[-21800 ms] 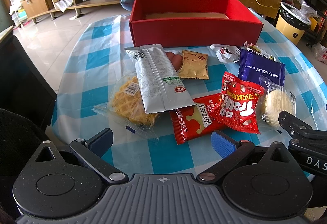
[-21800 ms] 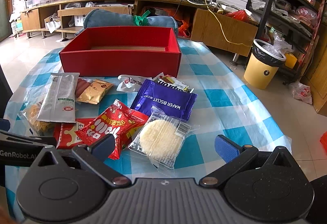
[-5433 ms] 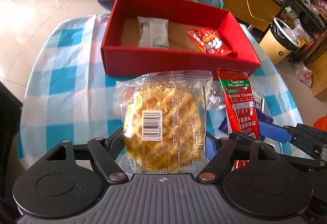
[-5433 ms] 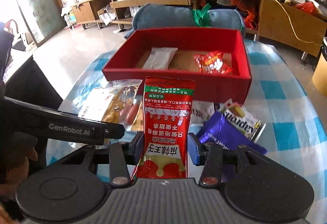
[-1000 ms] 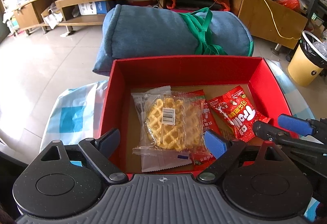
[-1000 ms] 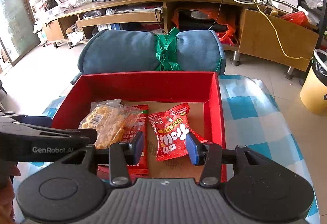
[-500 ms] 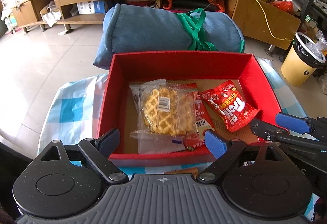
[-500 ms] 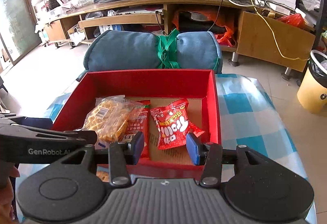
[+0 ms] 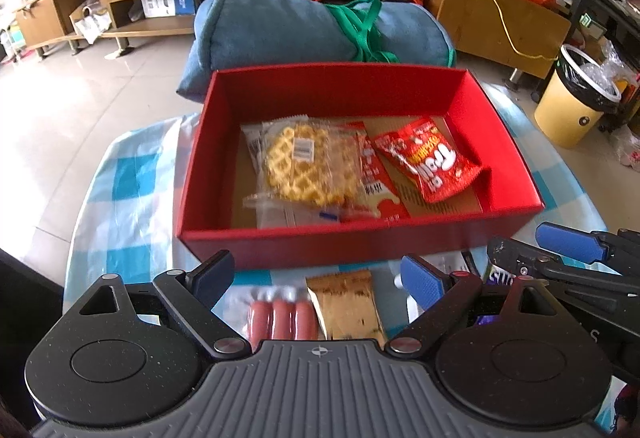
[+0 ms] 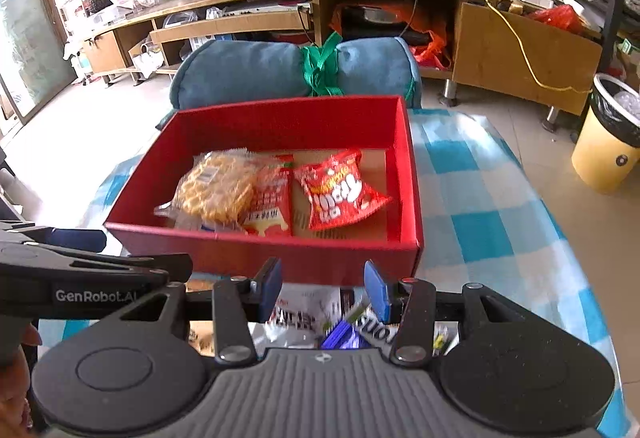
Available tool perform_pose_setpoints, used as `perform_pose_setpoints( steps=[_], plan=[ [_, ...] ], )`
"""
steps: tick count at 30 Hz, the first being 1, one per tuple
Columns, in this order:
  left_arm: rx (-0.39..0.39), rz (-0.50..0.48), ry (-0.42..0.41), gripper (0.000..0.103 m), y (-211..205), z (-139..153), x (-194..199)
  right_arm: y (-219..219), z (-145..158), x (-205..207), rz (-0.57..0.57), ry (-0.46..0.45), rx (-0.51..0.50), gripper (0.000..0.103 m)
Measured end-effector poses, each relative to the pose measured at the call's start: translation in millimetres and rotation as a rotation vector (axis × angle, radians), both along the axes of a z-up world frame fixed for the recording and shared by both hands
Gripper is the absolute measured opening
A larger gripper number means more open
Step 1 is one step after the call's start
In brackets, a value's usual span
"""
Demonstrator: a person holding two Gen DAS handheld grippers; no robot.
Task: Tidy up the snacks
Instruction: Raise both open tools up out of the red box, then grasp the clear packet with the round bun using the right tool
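The red box [image 9: 360, 244] stands on the checked table, holding a waffle pack [image 9: 308, 170], a long red packet [image 9: 374, 182] and a red crinkled bag [image 9: 432, 162]. My left gripper [image 9: 318, 278] hovers open before the box's near wall, above a sausage pack [image 9: 280, 318] and a gold sachet [image 9: 344, 302]. In the right wrist view the same box [image 10: 280, 258] shows the waffle pack [image 10: 216, 186] and the red bag [image 10: 340, 190]. My right gripper [image 10: 323, 290] is narrowly open and empty, over a white packet [image 10: 304, 306] and a purple wafer pack [image 10: 340, 338].
A rolled blue cushion [image 9: 280, 30] tied with a green strap lies just behind the box. The blue-and-white cloth [image 10: 480, 198] covers the table. A yellow bin [image 10: 604, 154] stands on the floor to the right. A wooden TV unit [image 10: 260, 22] lines the back.
Both grippers have drawn back from over the box toward the near side of the table. The loose snacks in front of the box have come into view beneath them.
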State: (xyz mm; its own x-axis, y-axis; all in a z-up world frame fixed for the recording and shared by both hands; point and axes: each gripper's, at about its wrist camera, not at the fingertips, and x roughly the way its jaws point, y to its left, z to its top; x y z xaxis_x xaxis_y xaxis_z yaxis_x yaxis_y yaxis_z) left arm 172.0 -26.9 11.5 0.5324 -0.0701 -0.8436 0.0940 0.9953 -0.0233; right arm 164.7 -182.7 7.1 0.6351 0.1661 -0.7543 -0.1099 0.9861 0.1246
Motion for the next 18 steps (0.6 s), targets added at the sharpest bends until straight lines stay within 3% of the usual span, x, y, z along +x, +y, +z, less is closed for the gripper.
perform_pose_setpoints(
  steps=[12,18],
  plan=[
    [0.004,-0.043,0.039,0.093,-4.1,-13.2,-27.4,-2.5,-11.4,-33.1,-0.036,0.068,-0.009,0.041],
    [0.020,-0.072,0.110,0.087,-7.2,-30.9,-40.6,3.2,-25.2,-55.0,-0.019,0.122,0.000,0.041]
  ],
)
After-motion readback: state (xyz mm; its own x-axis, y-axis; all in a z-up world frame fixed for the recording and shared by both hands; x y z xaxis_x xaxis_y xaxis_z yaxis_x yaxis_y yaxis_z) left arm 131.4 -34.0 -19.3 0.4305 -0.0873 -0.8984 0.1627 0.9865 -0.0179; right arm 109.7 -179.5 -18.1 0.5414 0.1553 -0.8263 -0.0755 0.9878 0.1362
